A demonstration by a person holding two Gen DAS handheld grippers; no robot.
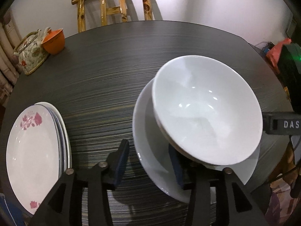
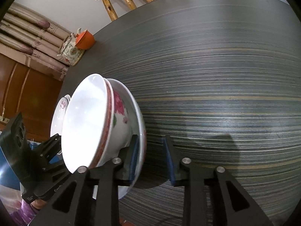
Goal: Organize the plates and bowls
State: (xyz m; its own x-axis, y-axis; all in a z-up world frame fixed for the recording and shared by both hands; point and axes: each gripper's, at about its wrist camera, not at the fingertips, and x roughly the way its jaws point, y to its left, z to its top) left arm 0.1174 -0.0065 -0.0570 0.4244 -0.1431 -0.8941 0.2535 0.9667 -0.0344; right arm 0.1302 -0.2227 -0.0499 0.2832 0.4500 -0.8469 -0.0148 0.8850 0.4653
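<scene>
Bowl nested in wider bowl sits between both grippers: left gripper released astride its near rim, right gripper released astride its right rim. Plate stack lies left; bare table beyond.

A dark, round-edged bench with fine streaked grain in grey, black and tan fills most of both views. At its far left edge stands a squat porcelain teapot painted with flowers, its wire handle arched over the lid. Touching it on the right is an orange cup with a pale inside. Behind the bench a light wooden chair with a curved top rail and knotty slats stands against a plain white wall. At the left, beige curtain folds hang above a brown wooden panel. A red plastic bag lies off the right side.
</scene>
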